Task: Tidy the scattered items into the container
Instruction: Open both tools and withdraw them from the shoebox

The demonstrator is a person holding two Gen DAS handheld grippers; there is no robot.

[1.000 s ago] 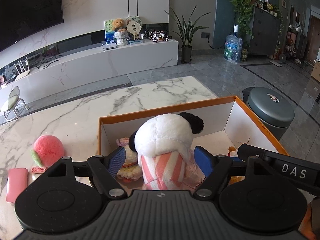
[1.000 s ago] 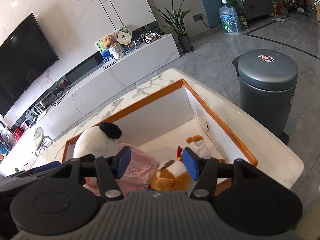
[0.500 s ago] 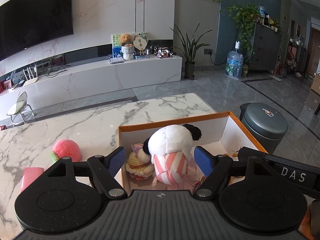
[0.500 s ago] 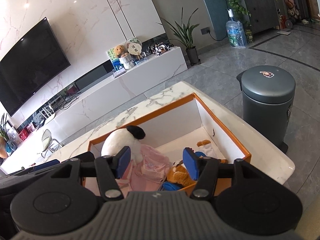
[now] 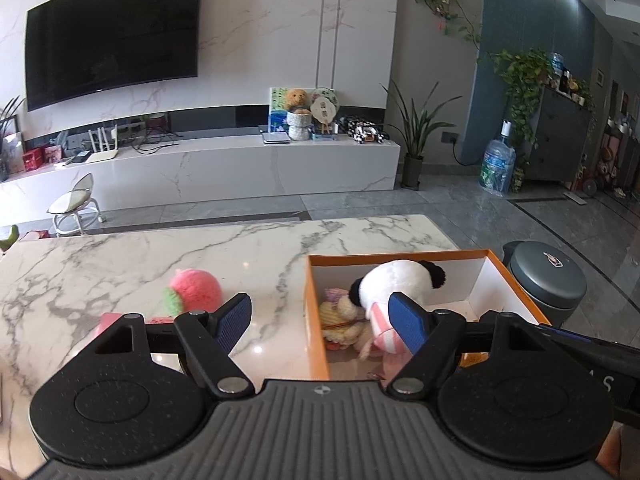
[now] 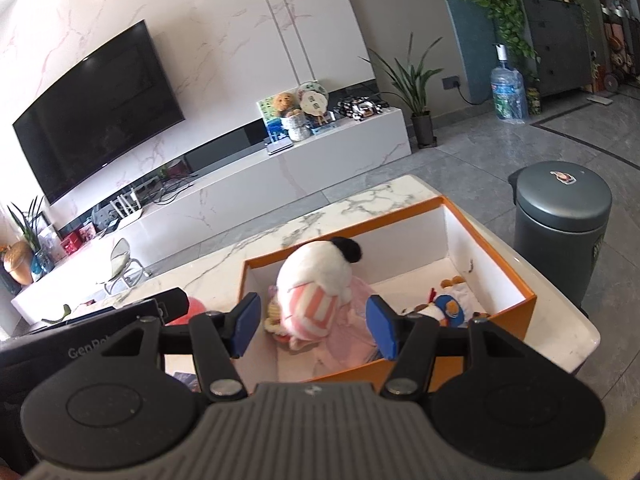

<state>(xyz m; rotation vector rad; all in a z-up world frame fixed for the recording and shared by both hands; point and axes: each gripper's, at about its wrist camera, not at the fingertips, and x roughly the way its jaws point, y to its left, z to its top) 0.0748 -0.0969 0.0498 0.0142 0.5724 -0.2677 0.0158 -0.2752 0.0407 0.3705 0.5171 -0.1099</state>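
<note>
The orange box (image 6: 516, 312) sits hard against the marble table's (image 5: 120, 264) right edge, panda plush (image 6: 316, 276) inside. A pink peach plush (image 5: 194, 290) lies at its 9 o'clock amid bare marble. Left gripper (image 5: 320, 322) and right gripper (image 6: 314, 324) hang spread, pinching nothing.

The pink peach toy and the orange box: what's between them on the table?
Only bare marble table lies between the peach toy and the orange box, seen in the left wrist view.
</note>
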